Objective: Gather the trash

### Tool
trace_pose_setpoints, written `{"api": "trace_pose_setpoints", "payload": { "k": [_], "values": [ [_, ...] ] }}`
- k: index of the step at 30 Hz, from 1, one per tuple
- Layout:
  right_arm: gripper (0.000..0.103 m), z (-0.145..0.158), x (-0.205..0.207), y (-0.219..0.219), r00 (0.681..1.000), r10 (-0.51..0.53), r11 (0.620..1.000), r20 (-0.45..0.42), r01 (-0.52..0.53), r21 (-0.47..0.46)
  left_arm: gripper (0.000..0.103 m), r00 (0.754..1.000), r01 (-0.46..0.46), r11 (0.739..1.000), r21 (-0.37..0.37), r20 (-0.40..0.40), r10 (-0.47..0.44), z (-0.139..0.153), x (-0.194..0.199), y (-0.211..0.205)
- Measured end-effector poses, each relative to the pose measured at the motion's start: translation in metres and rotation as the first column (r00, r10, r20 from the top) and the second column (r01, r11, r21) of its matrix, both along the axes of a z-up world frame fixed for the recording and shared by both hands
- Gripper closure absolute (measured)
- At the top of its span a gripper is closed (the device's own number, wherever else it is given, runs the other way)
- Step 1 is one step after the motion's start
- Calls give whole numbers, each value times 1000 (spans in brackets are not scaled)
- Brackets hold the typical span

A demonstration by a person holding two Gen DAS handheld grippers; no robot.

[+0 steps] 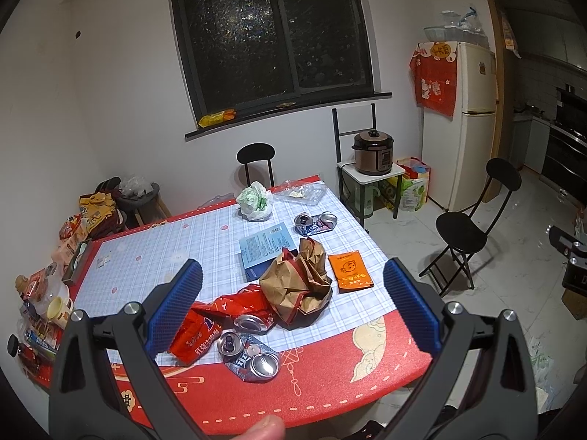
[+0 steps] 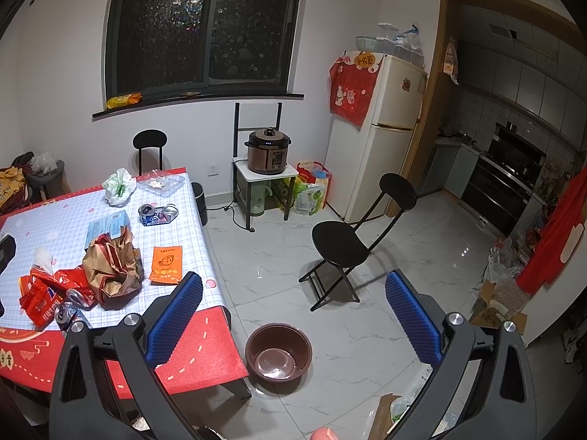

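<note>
Both our grippers, left gripper [image 1: 293,304] and right gripper [image 2: 293,315], gape wide, empty. Trash remains on table [image 1: 367,377]: crushed cans [image 1: 249,355], red wrapper [image 1: 205,326], paper bag [image 1: 297,286], orange packet [image 1: 350,266]. Brown basin [image 2: 279,354] on floor empty. We judge nothing collected yet.

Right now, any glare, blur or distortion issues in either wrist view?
Left wrist: sharp, but the fisheye bends the window frame and darkens the corners; the crushed can near the table edge glints. Right wrist: same warp; ceiling light reflects off the floor tiles and the brown basin.
</note>
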State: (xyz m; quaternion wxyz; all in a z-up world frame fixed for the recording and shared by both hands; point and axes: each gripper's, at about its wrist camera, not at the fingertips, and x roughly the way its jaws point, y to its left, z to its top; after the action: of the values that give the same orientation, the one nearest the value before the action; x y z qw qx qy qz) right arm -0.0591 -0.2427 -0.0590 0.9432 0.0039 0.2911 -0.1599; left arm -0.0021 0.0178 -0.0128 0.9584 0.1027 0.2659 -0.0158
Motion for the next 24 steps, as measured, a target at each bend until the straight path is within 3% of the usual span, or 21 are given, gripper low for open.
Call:
{"api": "trace_pose_setpoints", "payload": {
  "k": [15, 24],
  "values": [
    [5, -14, 20, 9, 998, 36, 999, -51, -35, 12, 6, 997, -12, 998, -66, -72, 7, -8, 19, 15],
    [5, -21, 51, 24, 992, 98, 994, -83, -94, 48, 6, 988, -34, 983, -181, -153, 6, -19, 45, 51]
  ]
}}
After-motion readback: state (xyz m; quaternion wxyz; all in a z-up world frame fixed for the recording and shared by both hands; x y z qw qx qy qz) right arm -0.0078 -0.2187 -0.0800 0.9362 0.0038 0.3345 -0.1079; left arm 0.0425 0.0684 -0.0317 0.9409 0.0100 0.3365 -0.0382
